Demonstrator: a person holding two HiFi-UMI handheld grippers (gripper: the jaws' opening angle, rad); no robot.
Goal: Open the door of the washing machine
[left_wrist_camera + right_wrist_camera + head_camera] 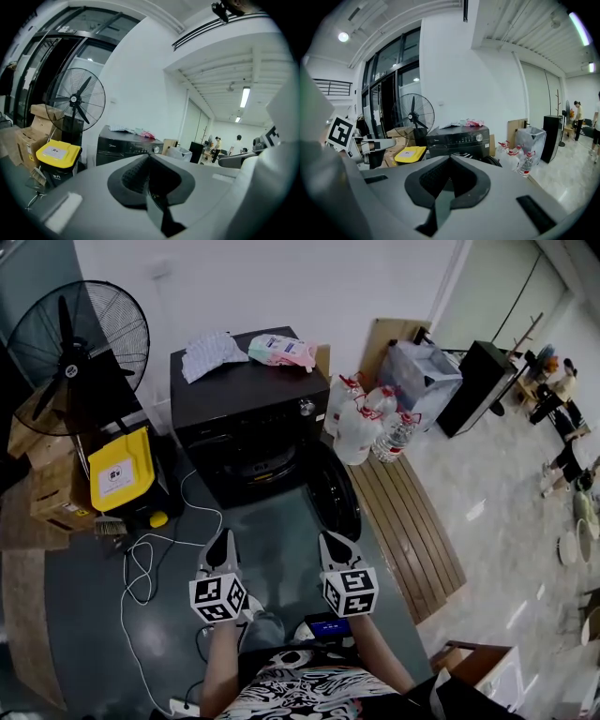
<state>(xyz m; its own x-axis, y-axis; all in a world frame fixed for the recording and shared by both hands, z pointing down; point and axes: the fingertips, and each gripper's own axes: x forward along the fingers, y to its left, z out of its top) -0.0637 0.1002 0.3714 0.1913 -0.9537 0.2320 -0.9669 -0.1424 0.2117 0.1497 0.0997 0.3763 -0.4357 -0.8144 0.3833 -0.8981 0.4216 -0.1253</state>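
Observation:
A black front-loading washing machine stands on the dark floor ahead of me. Its round door hangs swung out to the right, and the drum opening shows dark. My left gripper and right gripper are side by side well short of the machine, both shut with nothing between the jaws and touching nothing. The left gripper view has the machine beyond the closed tips of the left gripper. In the right gripper view the machine and its open door lie beyond the right gripper.
A folded cloth and a pink pack lie on the machine's top. Left of it stand a floor fan, a yellow-lidded box and cardboard boxes. Water bottles and a wooden slatted strip are right. White cable trails across the floor.

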